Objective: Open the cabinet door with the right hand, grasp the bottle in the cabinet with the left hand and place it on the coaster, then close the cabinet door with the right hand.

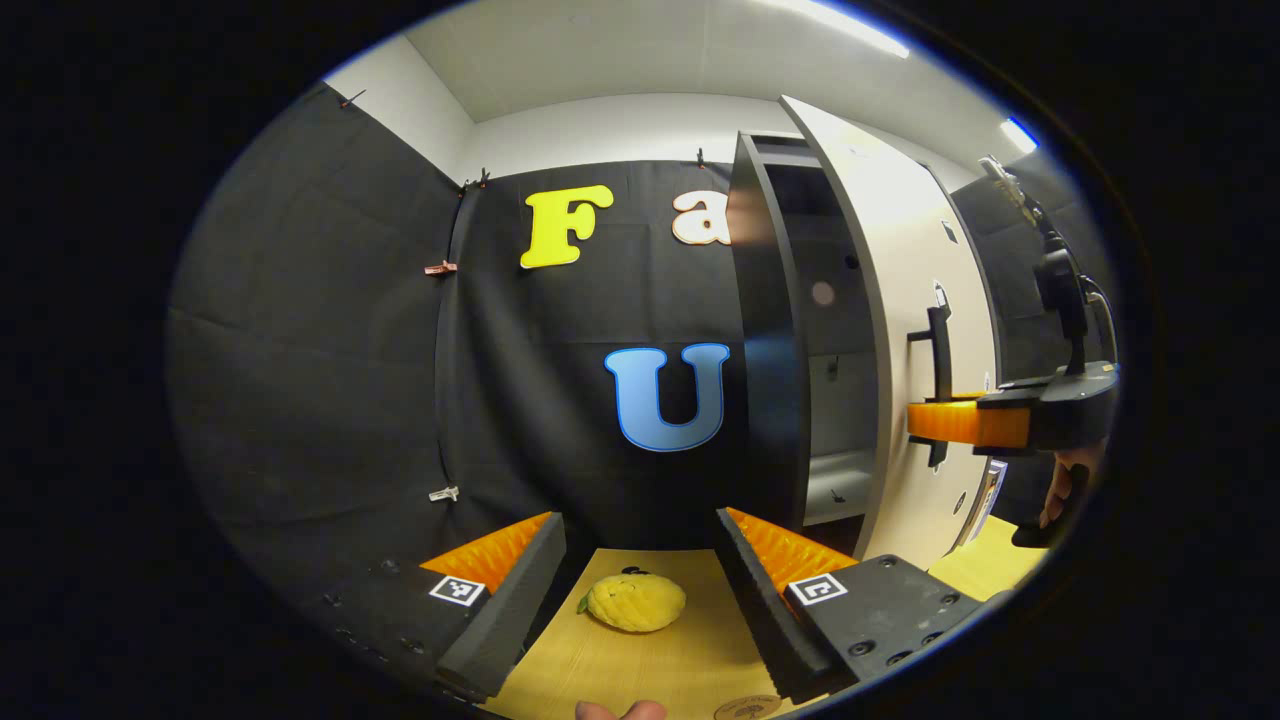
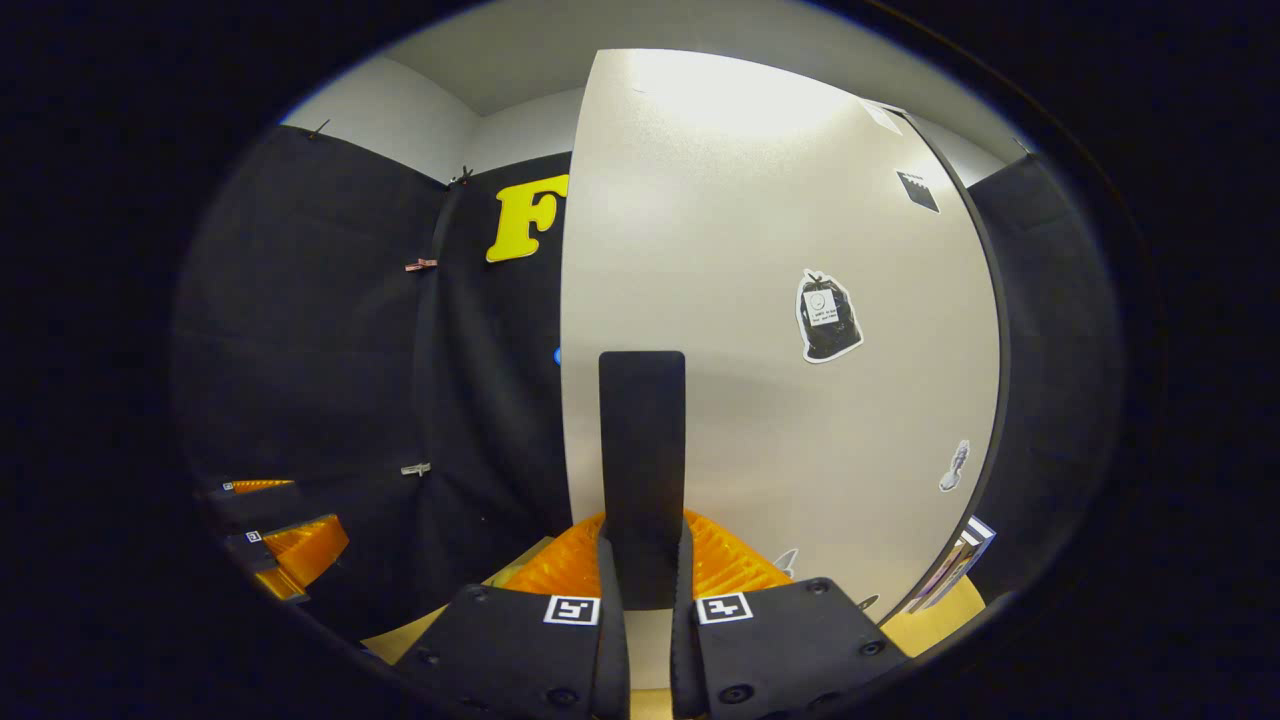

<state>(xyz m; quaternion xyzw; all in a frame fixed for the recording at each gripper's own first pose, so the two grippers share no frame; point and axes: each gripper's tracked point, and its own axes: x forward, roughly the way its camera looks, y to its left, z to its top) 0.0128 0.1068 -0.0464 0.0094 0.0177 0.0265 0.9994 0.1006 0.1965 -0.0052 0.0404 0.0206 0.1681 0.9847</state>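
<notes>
**Door part open, handle pinched**

L gripper (image 1: 640, 590) spread over table (image 1: 690, 670) w/ yellow lemon (image 1: 636, 602) between fingers. Cabinet (image 1: 800, 330) interior dim — bottle not made out. R gripper (image 2: 642, 590) pinches door handle (image 2: 642, 450); door (image 2: 780, 300) stickers' text unreadable.

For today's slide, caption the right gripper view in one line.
Right gripper shut on the cabinet door handle, door swung partly open.

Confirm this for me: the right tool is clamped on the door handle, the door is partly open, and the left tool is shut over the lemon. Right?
Not quite. The left tool is open, its fingers standing either side of the lemon without touching it, as the left gripper view shows. The rest holds: the right tool is clamped on the handle, and the door is partly open.
</notes>
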